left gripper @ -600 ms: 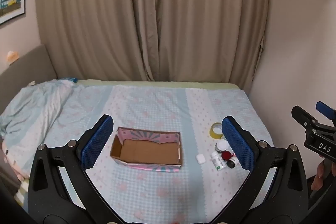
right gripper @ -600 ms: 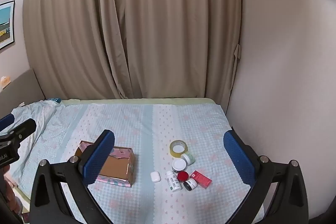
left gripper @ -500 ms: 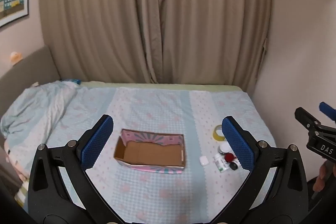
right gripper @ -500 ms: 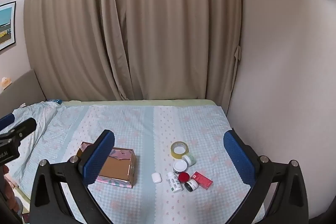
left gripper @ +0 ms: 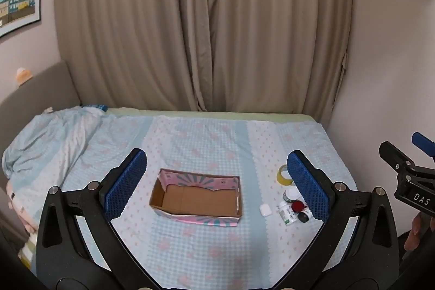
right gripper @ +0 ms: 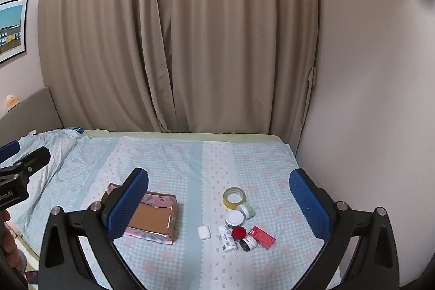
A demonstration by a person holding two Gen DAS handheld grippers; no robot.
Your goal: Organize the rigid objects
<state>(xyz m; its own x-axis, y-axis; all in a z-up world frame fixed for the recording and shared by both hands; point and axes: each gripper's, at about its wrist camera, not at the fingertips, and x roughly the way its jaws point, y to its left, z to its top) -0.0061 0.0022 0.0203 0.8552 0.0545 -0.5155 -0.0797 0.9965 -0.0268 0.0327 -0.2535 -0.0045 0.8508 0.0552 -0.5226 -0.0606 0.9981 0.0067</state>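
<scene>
On the checked bedspread [right gripper: 168,154], at left, the right gripper's [right gripper: 218,199] dimpled blue finger [right gripper: 127,204] hides one end of the shallow cardboard box [right gripper: 156,219]. The left gripper [left gripper: 217,182] frames this box, and its right finger covers part of the tape roll [right gripper: 233,197]. Both tongs gape wide, gripping nothing. Rightward lie a white earbud case [right gripper: 204,232], a bottle [right gripper: 227,238], round jars [right gripper: 235,218] and a red carton [right gripper: 262,237], labels unreadable.
</scene>
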